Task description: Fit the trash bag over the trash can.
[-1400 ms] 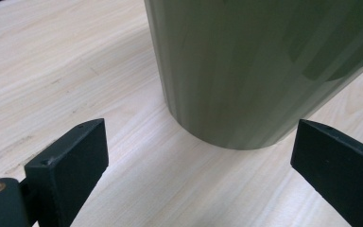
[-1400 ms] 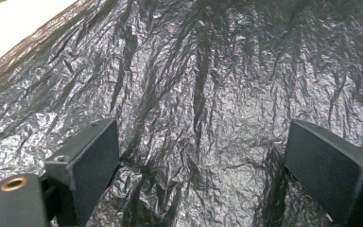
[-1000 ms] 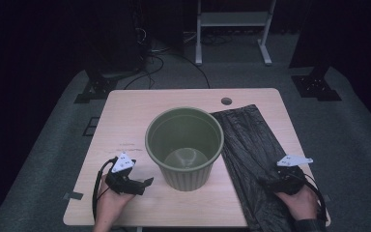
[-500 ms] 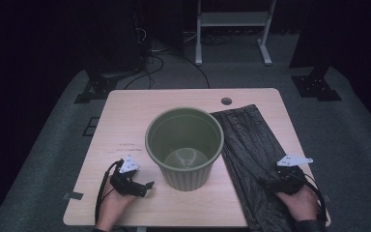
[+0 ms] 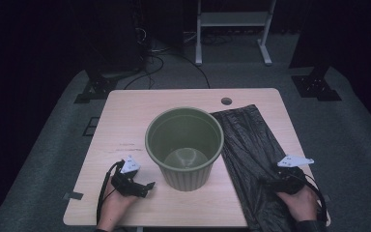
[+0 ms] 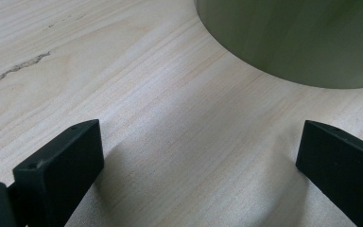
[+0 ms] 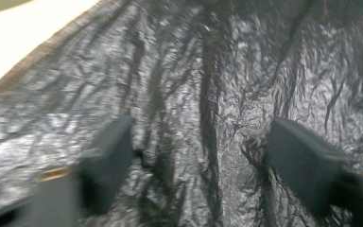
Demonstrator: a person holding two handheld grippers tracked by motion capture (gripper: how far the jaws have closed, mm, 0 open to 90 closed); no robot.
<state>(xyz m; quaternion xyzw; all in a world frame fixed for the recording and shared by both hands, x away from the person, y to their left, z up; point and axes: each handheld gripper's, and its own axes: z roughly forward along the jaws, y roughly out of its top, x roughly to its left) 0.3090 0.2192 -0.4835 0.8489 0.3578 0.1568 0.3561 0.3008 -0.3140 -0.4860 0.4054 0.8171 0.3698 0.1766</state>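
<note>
Green ribbed bin (image 5: 184, 145) stands empty beside black bag (image 5: 251, 159).

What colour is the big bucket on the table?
The bucket is a dull olive green, inside and out. It shows best in the high view.

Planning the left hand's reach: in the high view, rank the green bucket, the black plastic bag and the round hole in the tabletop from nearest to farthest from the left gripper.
From the left gripper, at the table's near left:
1. Green bucket, just to its right at the table's middle.
2. Black plastic bag, beyond the bucket on the right side.
3. Round hole, near the far edge, right of centre.
</note>
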